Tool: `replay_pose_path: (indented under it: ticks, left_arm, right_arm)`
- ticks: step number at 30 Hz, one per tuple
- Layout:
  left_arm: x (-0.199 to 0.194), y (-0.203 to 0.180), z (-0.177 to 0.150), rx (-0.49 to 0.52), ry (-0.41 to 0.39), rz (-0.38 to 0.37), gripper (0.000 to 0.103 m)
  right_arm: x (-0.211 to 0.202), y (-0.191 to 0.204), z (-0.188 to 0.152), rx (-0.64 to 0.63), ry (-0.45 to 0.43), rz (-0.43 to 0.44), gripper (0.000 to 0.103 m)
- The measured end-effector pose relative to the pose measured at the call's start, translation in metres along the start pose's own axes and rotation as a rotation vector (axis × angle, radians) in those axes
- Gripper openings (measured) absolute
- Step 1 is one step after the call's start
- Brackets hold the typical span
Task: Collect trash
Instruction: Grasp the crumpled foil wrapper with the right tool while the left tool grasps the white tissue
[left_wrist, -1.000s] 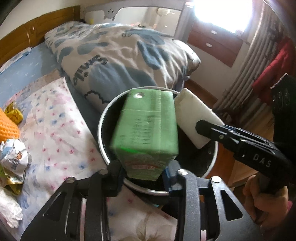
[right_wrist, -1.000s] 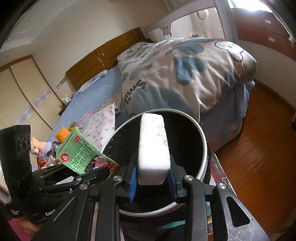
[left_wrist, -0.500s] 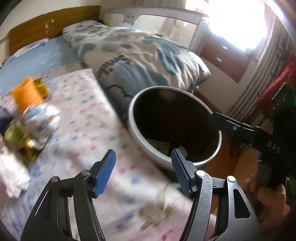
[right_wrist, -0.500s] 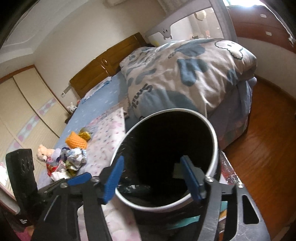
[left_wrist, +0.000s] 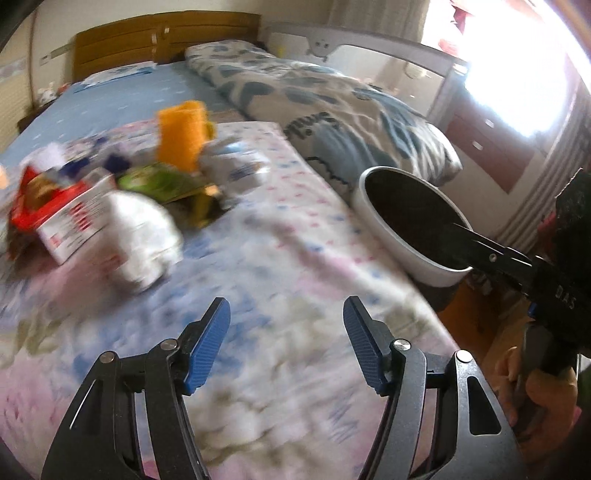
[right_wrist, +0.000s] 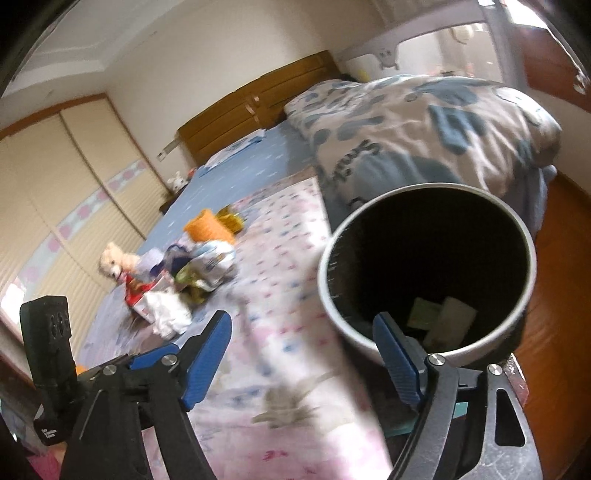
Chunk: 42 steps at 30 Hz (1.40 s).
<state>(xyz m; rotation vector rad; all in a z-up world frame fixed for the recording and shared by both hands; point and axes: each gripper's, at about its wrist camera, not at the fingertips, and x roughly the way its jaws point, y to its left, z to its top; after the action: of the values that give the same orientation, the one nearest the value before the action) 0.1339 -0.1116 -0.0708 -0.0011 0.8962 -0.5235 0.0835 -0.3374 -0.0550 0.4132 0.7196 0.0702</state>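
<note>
Both ribbed-blue-padded claws, left claw (left_wrist: 286, 341) wide and empty, right claw (right_wrist: 301, 354) opening, empty, beside round smooth-walled bin (right_wrist: 332, 280).

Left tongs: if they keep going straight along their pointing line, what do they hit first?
Most likely the floral bedsheet: the empty left tongs angle down at bare fabric. The trash pile lies off to the left and the bin to the right. Depth is uncertain.

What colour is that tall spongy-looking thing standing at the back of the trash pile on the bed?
Orange. The spongy thing shows best in the left wrist view.
</note>
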Motion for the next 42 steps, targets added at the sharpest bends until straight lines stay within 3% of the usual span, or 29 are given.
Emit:
replay_pose_path:
  ticks: [6,14,38,39,40,41,42]
  left_arm:
    - [-0.013,0.030,-0.015,-0.068,-0.021,0.081,0.078]
    - [-0.016,0.070,-0.020,-0.175,-0.012,0.153,0.079]
    - [0.013,0.095,0.026,-0.216,-0.014,0.169,0.079]
    - [0.015,0.094,0.027,-0.210,-0.016,0.170,0.075]
    - [0.016,0.094,0.027,-0.208,-0.017,0.169,0.060]
    - [0.018,0.095,0.026,-0.209,-0.011,0.153,0.053]
    - [0.019,0.096,0.026,-0.215,-0.008,0.133,0.048]
  right_arm:
    - [0.019,0.030,-0.011,-0.062,0.041,0.041,0.084]
    - [0.046,0.054,-0.013,-0.105,0.083,0.085,0.084]
    - [0.148,0.082,0.045,-0.115,0.147,0.190,0.081]
    - [0.152,0.082,0.046,-0.113,0.146,0.190,0.079]
    - [0.155,0.084,0.048,-0.116,0.146,0.186,0.070]
    - [0.158,0.085,0.050,-0.118,0.149,0.185,0.056]
    - [0.161,0.085,0.052,-0.118,0.156,0.189,0.053]
